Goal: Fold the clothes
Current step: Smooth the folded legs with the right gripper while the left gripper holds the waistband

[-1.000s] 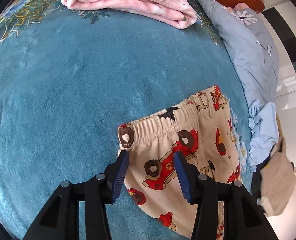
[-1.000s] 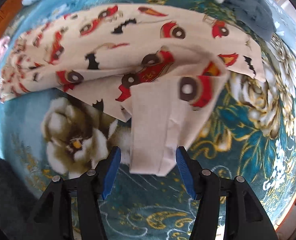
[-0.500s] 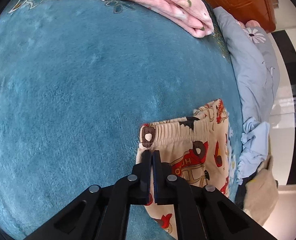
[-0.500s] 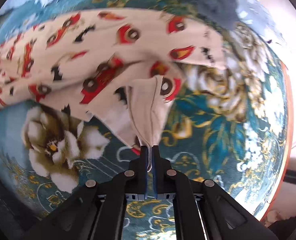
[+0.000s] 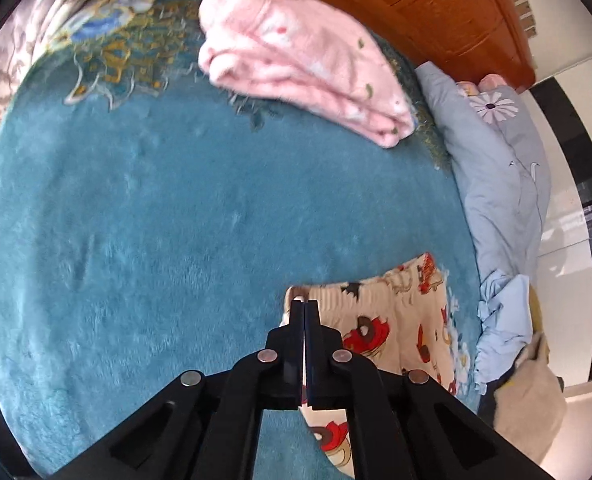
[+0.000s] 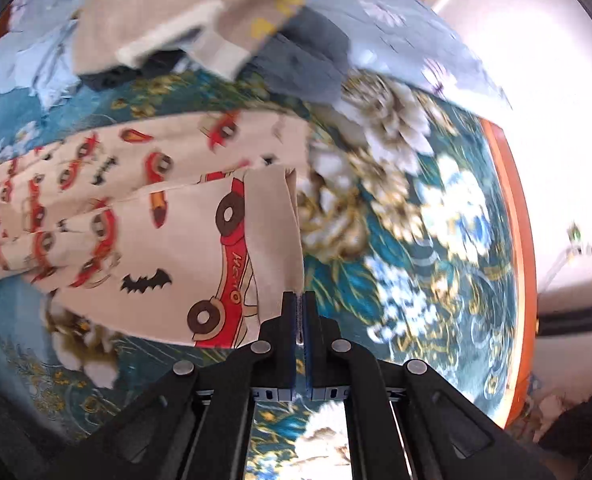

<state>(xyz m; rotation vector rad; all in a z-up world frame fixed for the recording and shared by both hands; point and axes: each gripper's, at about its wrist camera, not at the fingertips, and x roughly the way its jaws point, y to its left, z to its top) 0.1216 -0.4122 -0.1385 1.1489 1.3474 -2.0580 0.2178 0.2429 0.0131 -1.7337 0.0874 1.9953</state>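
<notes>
Cream cotton printed with red cars, brown wheels and black bats makes up the trousers [image 5: 396, 320], which are spread across a plush teal blanket [image 5: 176, 220] on the bed. In the left wrist view, at the lower centre of the frame, the left claw [image 5: 304, 308] is clenched on the corner of the gathered elastic waistband. In the right wrist view, the right claw [image 6: 299, 300] is clamped on the plain hem of a leg cuff at the lower centre, with the leg trailing away toward the left edge of the frame.

For the fold to be done well, both pinched ends should be lifted together and held level, so that the thin fabric is pulled lightly taut and creases are shaken out. The cuff end is then best carried over onto the waistband end, edges matched before anything is released. A slow lowering is advised, since the light weave is likely to drape and bunch.

The blanket pile appears soft and dense, patterned with white and gold flowers [image 6: 388, 128] at the upper right. A folded pink fleece [image 5: 304, 64] is seen at the top of the left wrist view, a pale blue quilt [image 5: 500, 168] at its right. Motion blur leaves it uncertain how many layers of cuff are gripped.
</notes>
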